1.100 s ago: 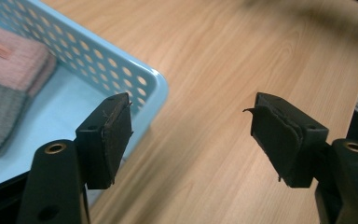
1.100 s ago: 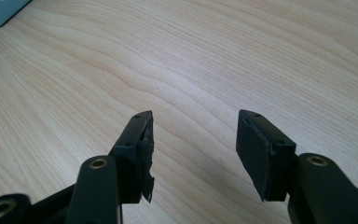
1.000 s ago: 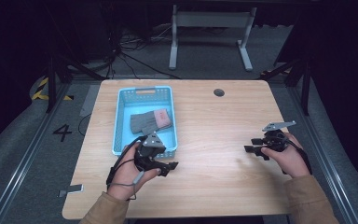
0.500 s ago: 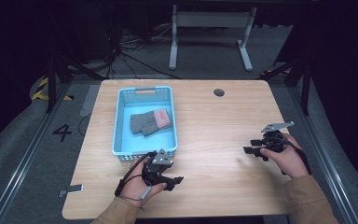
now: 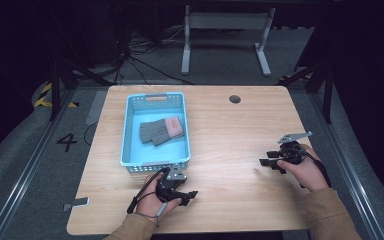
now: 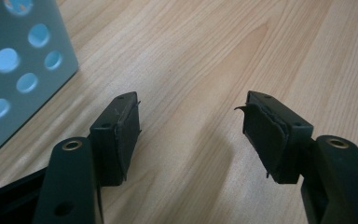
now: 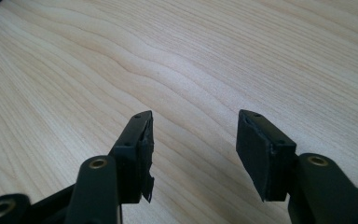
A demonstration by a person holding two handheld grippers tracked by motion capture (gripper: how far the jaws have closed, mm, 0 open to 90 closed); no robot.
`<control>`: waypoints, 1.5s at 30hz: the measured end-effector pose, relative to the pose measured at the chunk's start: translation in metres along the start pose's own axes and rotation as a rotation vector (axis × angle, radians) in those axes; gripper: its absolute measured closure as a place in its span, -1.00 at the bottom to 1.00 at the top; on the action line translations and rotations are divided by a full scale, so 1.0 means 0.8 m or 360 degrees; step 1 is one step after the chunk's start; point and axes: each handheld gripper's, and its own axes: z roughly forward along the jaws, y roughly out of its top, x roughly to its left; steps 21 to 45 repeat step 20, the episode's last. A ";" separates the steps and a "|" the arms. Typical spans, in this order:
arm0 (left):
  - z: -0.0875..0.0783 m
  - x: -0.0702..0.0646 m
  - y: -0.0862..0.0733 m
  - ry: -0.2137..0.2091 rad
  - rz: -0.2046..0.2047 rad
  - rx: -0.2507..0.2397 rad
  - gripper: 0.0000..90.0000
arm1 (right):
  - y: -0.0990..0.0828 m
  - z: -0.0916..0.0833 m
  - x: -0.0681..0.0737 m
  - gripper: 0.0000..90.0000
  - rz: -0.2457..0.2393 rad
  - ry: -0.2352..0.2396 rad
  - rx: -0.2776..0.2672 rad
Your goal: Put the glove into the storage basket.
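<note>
Inside blue basket (image 5: 130, 131) on counter (image 5: 230, 135) lay grey gloves (image 5: 161, 131), soft, light, floppy; pinch at pink cuff likely best. Left claw (image 5: 187, 195) just beside basket, jaws apart but just been closing, empty. Right claw (image 5: 267, 162) well apart, jaws parted, empty.

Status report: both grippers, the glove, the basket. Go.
Left gripper open, jaws just closing, nothing between them, near basket. Right gripper open, empty, over bare table. Glove lies in basket. Nothing in the way.

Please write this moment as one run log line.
left gripper: jaws open, just been closing, empty, beside light blue plastic basket | right gripper: jaws open, empty | grey knitted gloves: in basket | wooden table
</note>
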 end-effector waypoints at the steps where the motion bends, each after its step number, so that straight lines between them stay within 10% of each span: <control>1: 0.000 0.000 0.000 0.0004 0.0013 -0.0005 -0.19 | -0.001 0.001 0.000 0.05 0.0001 -0.0007 0.0004; 45: -0.007 -0.001 0.002 0.0025 0.0038 -0.0034 -0.24 | -0.007 0.009 -0.005 0.02 -0.0016 -0.0030 0.0013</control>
